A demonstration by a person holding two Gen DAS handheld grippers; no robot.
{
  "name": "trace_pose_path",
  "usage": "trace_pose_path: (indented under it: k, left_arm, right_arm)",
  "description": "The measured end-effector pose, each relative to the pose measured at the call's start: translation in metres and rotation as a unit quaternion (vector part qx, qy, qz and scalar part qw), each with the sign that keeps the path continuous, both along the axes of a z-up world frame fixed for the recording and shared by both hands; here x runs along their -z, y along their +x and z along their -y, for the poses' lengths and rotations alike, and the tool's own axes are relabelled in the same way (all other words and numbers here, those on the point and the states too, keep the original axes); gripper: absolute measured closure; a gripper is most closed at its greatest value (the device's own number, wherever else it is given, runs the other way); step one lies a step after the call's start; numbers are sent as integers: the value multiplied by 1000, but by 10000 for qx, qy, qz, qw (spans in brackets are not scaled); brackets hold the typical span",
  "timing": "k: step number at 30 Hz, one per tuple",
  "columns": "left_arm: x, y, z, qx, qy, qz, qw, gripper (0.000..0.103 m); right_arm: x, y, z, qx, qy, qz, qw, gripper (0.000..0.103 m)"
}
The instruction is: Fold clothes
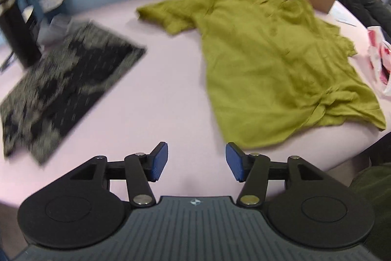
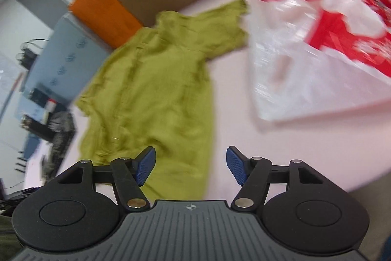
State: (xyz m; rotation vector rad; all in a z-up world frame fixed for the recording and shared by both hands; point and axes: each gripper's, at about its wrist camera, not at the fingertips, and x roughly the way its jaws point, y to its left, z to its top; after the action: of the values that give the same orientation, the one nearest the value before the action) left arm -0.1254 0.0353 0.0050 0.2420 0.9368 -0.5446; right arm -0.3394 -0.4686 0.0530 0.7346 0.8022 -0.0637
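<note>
A folded patterned cloth lies left on the table; the green shirt sprawls unfolded right of it. Both grippers, left and right, hover spread and empty. The shirt looks light and limp (likely to sag), so pinch a sleeve or hem edge.

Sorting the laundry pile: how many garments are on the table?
2: an unfolded green shirt spread right of centre, and a black-and-white patterned garment lying flat at the left. Others may lie outside the views.
</note>
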Motion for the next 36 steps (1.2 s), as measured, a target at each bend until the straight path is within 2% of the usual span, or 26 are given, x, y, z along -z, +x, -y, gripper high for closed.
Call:
trace_pose_path:
  k: [3, 6, 8, 9, 10, 12, 14, 16, 17, 19, 23, 25, 28, 33, 36]
  left_arm:
    - [-13, 6, 43, 362, 76, 490, 9981, 53]
    - [-25, 19, 80, 597, -80, 769, 9952, 50]
    - [-31, 26, 102, 678, -228, 936, 9930, 39]
    - [-29, 29, 113, 714, -262, 988, 9922, 37]
    - [-27, 31, 124, 751, -296, 1041, 9913, 35]
    - [-9, 36, 144, 736, -44, 982, 9924, 35]
    - [14, 36, 157, 768, 298, 836, 9931, 35]
    - [37, 36, 162, 718, 667, 519, 9938, 35]
    - [49, 35, 159, 731, 772, 202, 9941, 35]
    - [63, 30, 152, 715, 842, -185, 9937, 35]
    - [55, 16, 114, 470, 545, -47, 9974, 35]
    - [44, 22, 95, 190, 376, 125, 9990, 34]
    - [27, 44, 69, -263, 219, 394, 9986, 33]
    - [-2, 116, 37, -974, 46, 657, 9931, 33]
    - [-11, 171, 41, -1335, 249, 729, 9880, 33]
  right_arm:
    - [-22, 32, -9, -290, 32, 502, 9983, 35]
    - [-46, 68, -11, -417, 204, 1094, 9929, 30]
    - [-62, 95, -6, -366, 504, 1531, 9863, 21]
    - [-67, 109, -2, -329, 648, 1721, 9824, 14]
    - [-73, 123, 2, -297, 784, 1902, 9782, 13]
    - [-74, 157, 3, -351, 918, 2055, 9737, 13]
    - [-68, 197, -6, -441, 933, 1890, 9765, 12]
    - [-55, 235, -21, -621, 1003, 1630, 9796, 12]
    - [-49, 255, -29, -725, 1027, 1472, 9811, 12]
    - [-38, 298, -52, -1077, 1032, 1140, 9822, 12]
    - [-26, 364, -101, -1710, 712, 856, 9790, 12]
    - [-22, 392, -132, -2173, 440, 667, 9728, 13]
    - [-11, 408, -169, -2517, -118, 462, 9666, 13]
    - [27, 386, -194, -2743, 225, 107, 9613, 13]
    - [49, 374, -205, -2697, -130, -331, 9623, 13]
